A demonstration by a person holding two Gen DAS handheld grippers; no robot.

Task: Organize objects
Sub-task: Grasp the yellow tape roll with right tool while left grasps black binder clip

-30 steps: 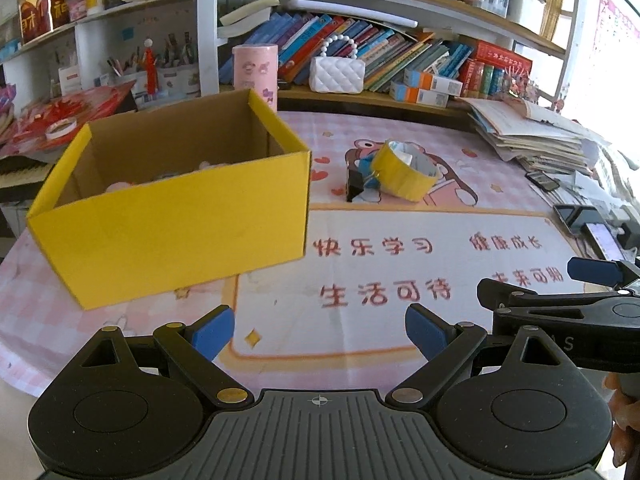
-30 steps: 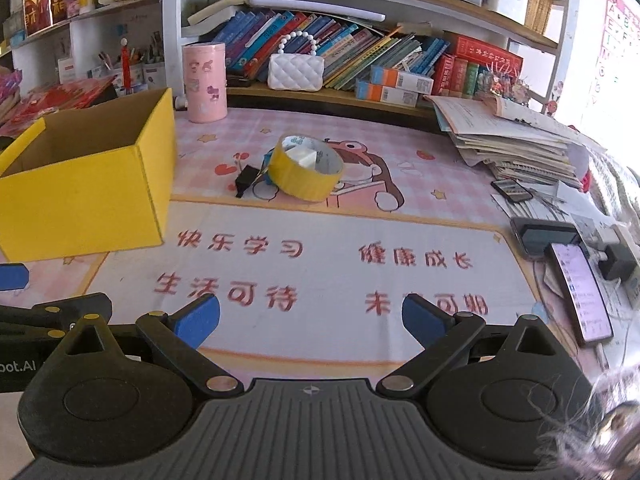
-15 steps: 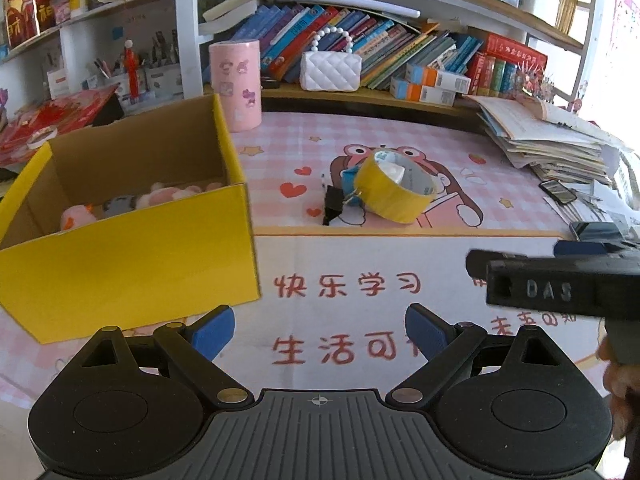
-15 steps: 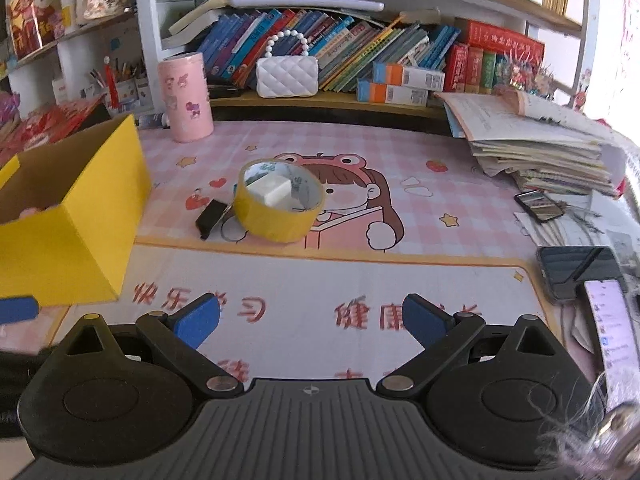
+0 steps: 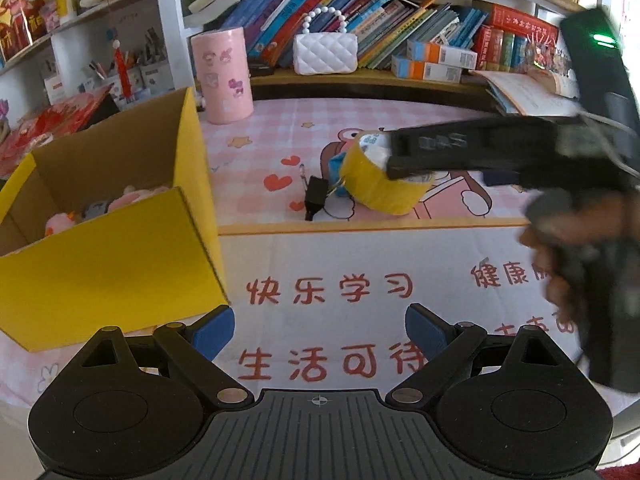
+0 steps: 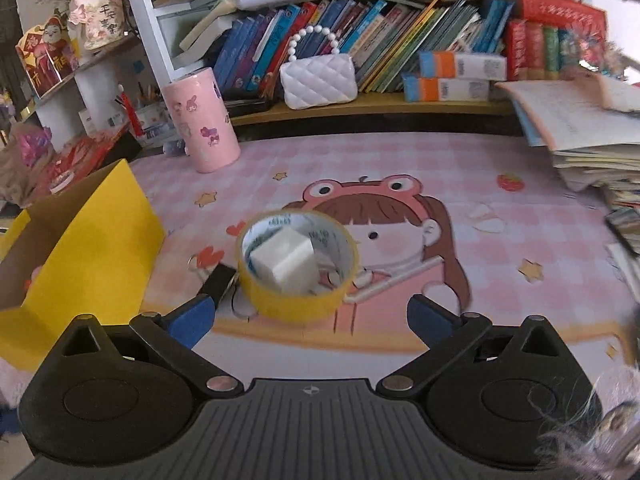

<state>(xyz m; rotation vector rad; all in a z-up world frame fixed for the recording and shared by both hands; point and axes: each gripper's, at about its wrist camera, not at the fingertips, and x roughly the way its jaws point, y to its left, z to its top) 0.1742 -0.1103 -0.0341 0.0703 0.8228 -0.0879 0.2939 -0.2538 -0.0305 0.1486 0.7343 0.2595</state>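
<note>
The yellow tape roll lies flat on the pink desk mat, at twelve o'clock just ahead of the right gripper, whose jaws have just been opening and stand released, nothing between them. The roll's hole faces up, a white block inside. The left gripper, also released and empty, sits farther off, beside the yellow box at its ten o'clock.
</note>
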